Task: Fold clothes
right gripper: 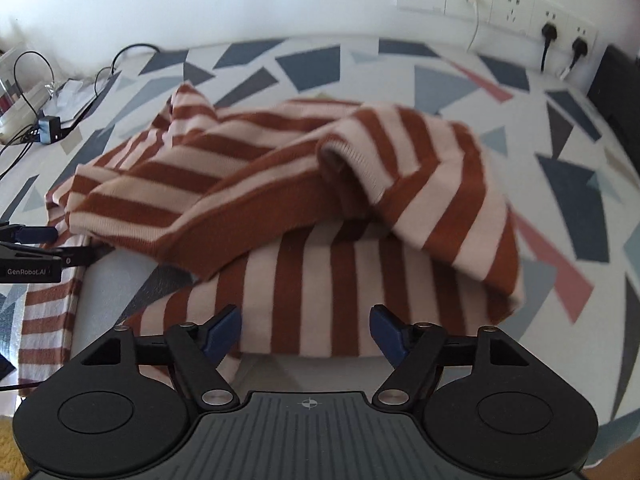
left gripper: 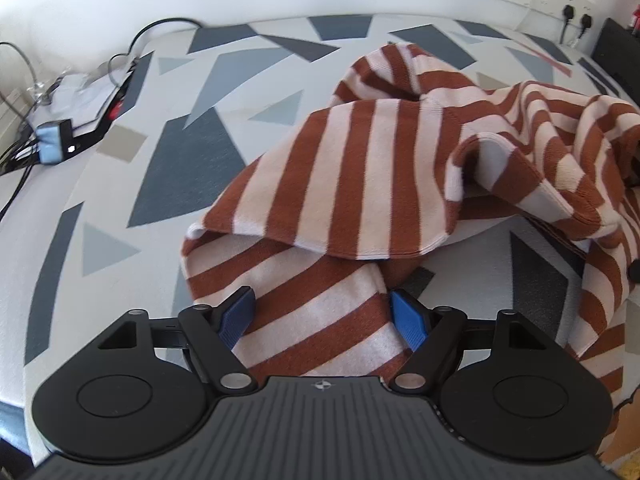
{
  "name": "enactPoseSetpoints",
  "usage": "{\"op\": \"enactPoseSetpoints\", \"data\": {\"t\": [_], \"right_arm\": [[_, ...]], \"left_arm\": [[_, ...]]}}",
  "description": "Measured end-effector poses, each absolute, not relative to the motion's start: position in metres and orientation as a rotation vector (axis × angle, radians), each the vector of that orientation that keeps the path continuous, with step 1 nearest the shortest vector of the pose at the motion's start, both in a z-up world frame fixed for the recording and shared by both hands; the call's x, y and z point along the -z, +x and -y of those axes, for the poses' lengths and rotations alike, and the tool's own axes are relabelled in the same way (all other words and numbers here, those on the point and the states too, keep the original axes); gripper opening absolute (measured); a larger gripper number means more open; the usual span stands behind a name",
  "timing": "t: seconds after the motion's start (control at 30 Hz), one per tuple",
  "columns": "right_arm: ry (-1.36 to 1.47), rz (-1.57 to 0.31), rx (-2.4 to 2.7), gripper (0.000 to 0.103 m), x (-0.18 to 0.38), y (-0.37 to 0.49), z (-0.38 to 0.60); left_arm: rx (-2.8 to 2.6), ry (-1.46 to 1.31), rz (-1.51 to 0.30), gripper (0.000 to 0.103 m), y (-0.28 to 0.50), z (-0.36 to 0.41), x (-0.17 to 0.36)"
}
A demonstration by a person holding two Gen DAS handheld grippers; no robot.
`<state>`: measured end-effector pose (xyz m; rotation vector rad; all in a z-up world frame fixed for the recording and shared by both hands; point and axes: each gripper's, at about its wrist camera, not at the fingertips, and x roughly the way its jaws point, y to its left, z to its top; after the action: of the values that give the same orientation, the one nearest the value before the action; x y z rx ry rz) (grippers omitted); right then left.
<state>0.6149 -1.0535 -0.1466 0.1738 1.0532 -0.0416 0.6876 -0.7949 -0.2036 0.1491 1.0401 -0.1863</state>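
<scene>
Nearest in the left wrist view, the left hand-held gripper (left gripper: 322,318) is seen with its blue pads (left gripper: 408,320) spread apart and a striped sleeve or hem band of the striped sweater (left gripper: 360,160) lying between them; the pads flank the cloth but are not pressed together on it, so the jaws are judged open around the fabric. In the right wrist view, the right hand-held gripper (right gripper: 306,332) is likewise held wide, with the lower edge of the sweater (right gripper: 320,288) lying just ahead of and between its fingers and nothing pinched.

Farther out, the rust-and-cream garment is heaped in loose, overlapping folds in the middle of a surface covered by a geometric-patterned sheet (left gripper: 180,168); whether this is a bed or a table cannot be told. A ribbed cuff (right gripper: 352,160) is turned up on top of the pile. Beyond, at the far left edge, cables and a small blue box (left gripper: 52,144) are seen, and wall sockets (right gripper: 500,0) are mounted behind.

The garment is judged to be still unspread. For the step in hand, each edge should be closed on in a single layer near a corner, both grips should be secured before lifting, and the cloth should be drawn apart evenly so the bunched sleeves are released and not dragged toward the cables.
</scene>
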Motion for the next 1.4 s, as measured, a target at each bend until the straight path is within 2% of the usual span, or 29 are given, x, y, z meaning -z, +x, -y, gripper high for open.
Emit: {"op": "enactPoseSetpoints", "data": {"t": [0.07, 0.17, 0.37, 0.5, 0.63, 0.73, 0.8, 0.83, 0.9, 0.97, 1.1, 1.2, 1.4], "right_arm": [[0.183, -1.054, 0.042, 0.069, 0.150, 0.616, 1.050], [0.194, -1.068, 0.038, 0.070, 0.154, 0.621, 1.046], [0.181, -1.082, 0.015, 0.078, 0.155, 0.630, 1.037], [0.176, -1.078, 0.005, 0.090, 0.157, 0.634, 1.031], [0.140, -1.072, 0.009, 0.090, 0.162, 0.638, 1.025], [0.086, -1.031, 0.016, 0.072, 0.165, 0.636, 1.023], [0.066, -0.999, 0.015, 0.054, 0.165, 0.633, 1.026], [0.068, -0.988, 0.013, 0.050, 0.164, 0.632, 1.029], [0.080, -0.970, 0.011, 0.031, 0.162, 0.630, 1.037], [0.107, -0.947, 0.023, 0.021, 0.156, 0.628, 1.047], [0.108, -0.855, 0.116, 0.014, 0.141, 0.627, 1.069], [0.083, -0.786, 0.218, 0.013, 0.130, 0.626, 1.090], [0.082, -0.813, 0.344, 0.012, 0.134, 0.625, 1.136]], "left_arm": [[0.159, 0.132, -1.057, 0.053, 0.689, 0.793, 0.201], [0.139, 0.123, -1.061, 0.042, 0.688, 0.789, 0.199], [0.104, 0.127, -1.056, 0.025, 0.681, 0.784, 0.198], [0.072, 0.115, -1.070, 0.017, 0.680, 0.782, 0.196], [0.028, 0.001, -1.070, 0.011, 0.680, 0.767, 0.187], [-0.006, -0.084, -1.033, 0.010, 0.680, 0.748, 0.170], [-0.038, -0.096, -1.000, 0.010, 0.681, 0.739, 0.156], [-0.058, -0.100, -0.981, 0.010, 0.682, 0.734, 0.149], [-0.092, -0.113, -0.940, 0.009, 0.684, 0.724, 0.134], [-0.114, -0.130, -0.895, 0.009, 0.687, 0.716, 0.118], [-0.121, -0.143, -0.841, 0.009, 0.696, 0.710, 0.099], [-0.091, -0.148, -0.843, 0.009, 0.701, 0.714, 0.095], [-0.059, -0.102, -0.918, 0.010, 0.704, 0.736, 0.118]]}}
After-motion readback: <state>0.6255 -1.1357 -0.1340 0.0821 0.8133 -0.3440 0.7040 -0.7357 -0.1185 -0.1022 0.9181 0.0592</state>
